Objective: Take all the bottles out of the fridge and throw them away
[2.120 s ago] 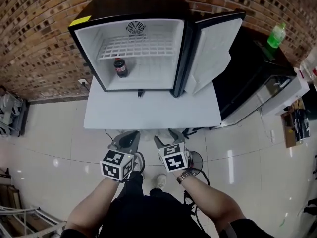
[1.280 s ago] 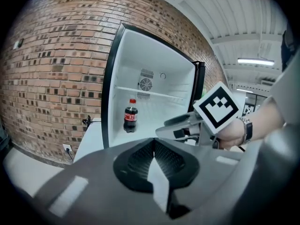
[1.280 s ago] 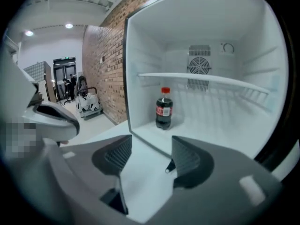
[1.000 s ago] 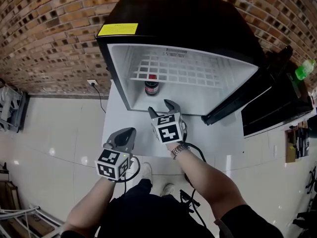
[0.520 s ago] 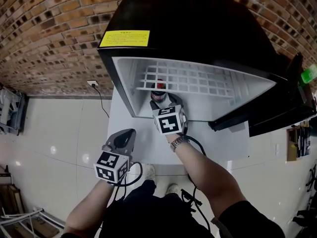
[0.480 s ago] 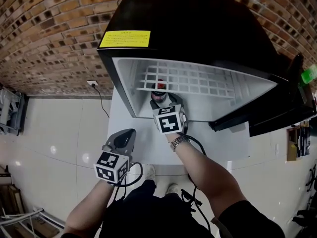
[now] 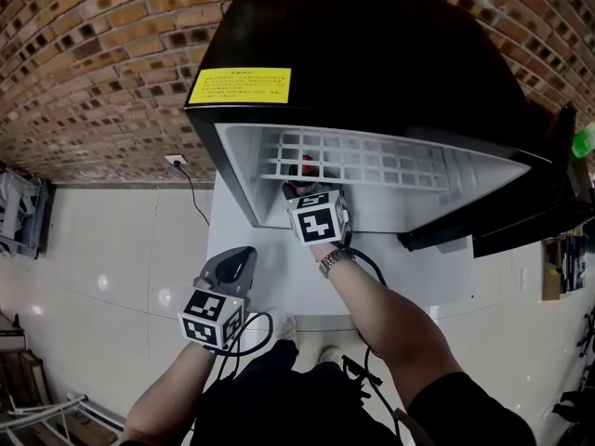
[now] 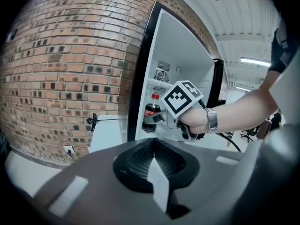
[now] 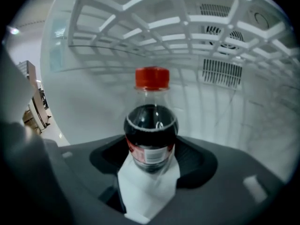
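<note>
Fridge [image 7: 372,63] first — black, its door swung open, standing on the white bench [image 7: 265,282]. A wire shelf [image 7: 372,161] spans the upper part of its white interior. The right gripper [image 7: 306,188] reaches in under that shelf. Its jaws have just been opening and stand wide either side of the bottle [image 9: 150,139], not clamped on it. The left gripper [image 7: 239,255] hangs over the bench's left edge, jaws together and empty. The bottle — red cap, dark drink — stands upright on the left of the fridge floor.

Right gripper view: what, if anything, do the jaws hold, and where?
Nothing yet: the right gripper jaws, just opened wider, flank the red-capped plastic cola bottle at its label without pressing.
</note>
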